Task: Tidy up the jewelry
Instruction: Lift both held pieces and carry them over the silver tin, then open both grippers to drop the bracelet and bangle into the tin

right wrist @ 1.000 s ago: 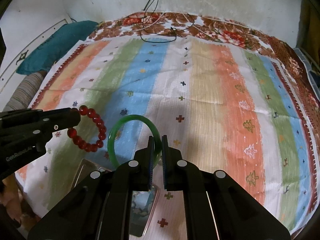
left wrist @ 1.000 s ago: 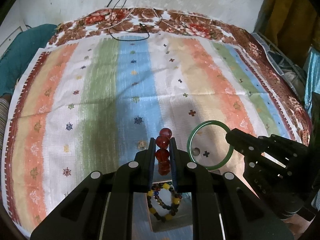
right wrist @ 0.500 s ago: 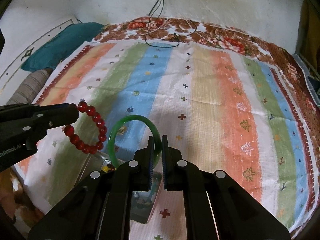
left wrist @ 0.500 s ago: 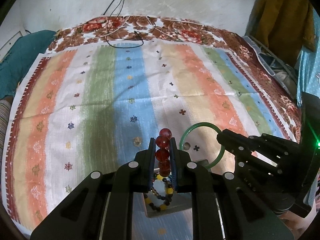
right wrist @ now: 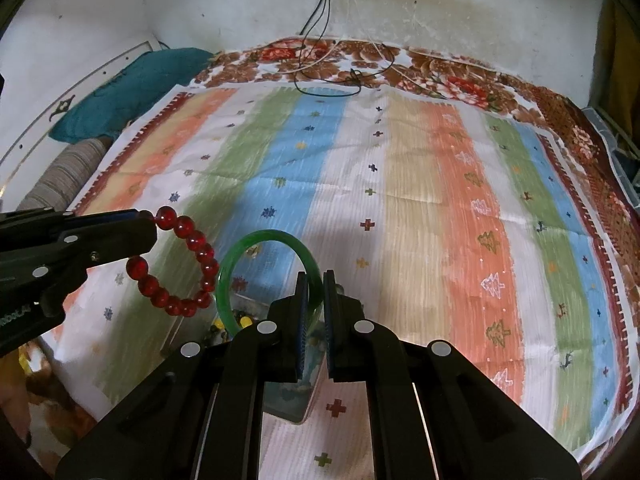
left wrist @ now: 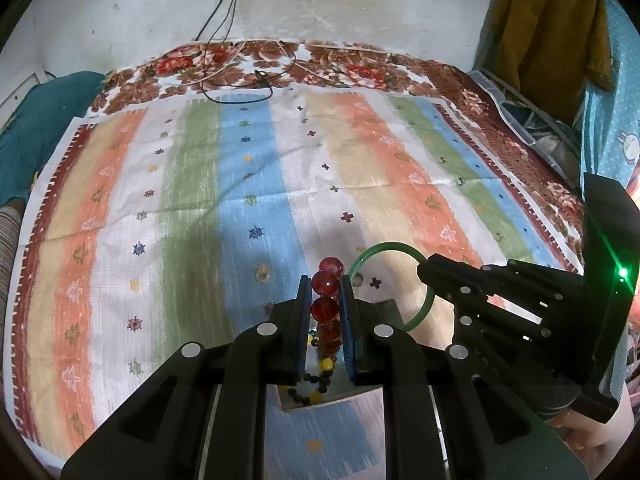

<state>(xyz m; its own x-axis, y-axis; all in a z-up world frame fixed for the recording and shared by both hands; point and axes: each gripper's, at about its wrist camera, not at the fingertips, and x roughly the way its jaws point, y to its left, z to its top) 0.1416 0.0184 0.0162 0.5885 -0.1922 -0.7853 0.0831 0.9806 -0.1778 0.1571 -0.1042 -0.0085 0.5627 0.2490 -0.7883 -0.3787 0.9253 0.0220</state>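
Bracelet [left wrist: 327,300] of red beads is pinched edge-on between my left gripper [left wrist: 325,312] pads, top beads sticking out past the tips, rest of the loop hanging free to its right in the right-wrist view [right wrist: 176,264]. Bangle [right wrist: 269,276], green, is clamped by its rim in my right gripper [right wrist: 315,320], jaws nearly closed on it, ring standing upright ahead of the fingers. Both pieces are held off the striped cloth [left wrist: 248,184], bangle just right of the bracelet, near but I can't tell if touching. Below and just behind my left fingertips sits a tray [left wrist: 340,398] holding a dark-and-yellow bead string [left wrist: 316,380]. Same tray [right wrist: 296,400] shows under my right fingers, contents blurred.
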